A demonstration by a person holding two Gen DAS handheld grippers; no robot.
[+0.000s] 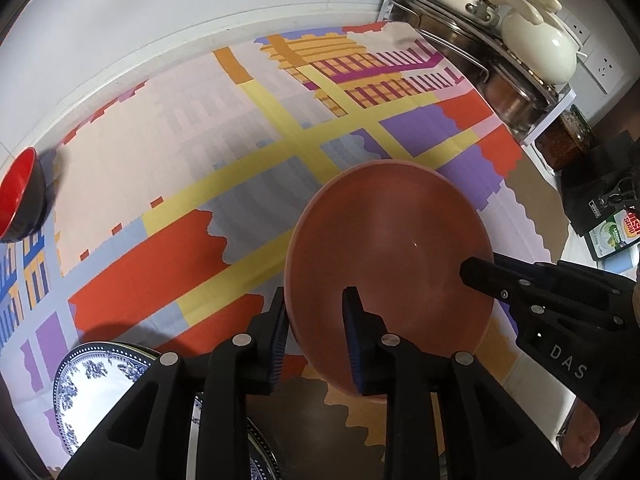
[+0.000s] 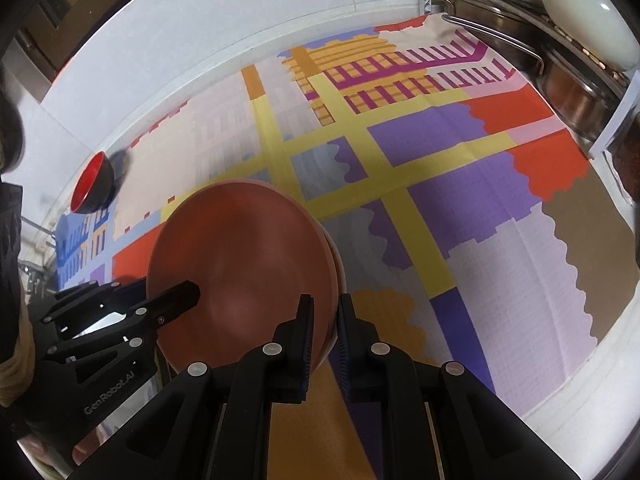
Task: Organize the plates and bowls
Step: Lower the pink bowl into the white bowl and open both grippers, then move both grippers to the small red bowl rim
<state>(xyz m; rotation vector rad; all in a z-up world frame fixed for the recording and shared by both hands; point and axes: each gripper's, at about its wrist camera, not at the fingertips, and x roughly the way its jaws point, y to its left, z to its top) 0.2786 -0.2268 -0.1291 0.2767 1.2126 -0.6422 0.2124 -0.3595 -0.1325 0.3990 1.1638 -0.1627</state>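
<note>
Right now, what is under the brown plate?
A second brown plate shows just beneath the brown plate held by both claws; the patterned cloth lies below. Anything directly beneath is covered.

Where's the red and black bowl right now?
The red and black bowl sits at the far left edge of the patterned cloth, near the white wall, well apart from the round terracotta plate both tools grip.

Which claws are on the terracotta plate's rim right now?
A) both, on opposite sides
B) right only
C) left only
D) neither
A: the left claw straddles the plate's left rim, and in the right wrist view the right claw closes on its right rim, so each grips one side of the tilted plate.
</note>
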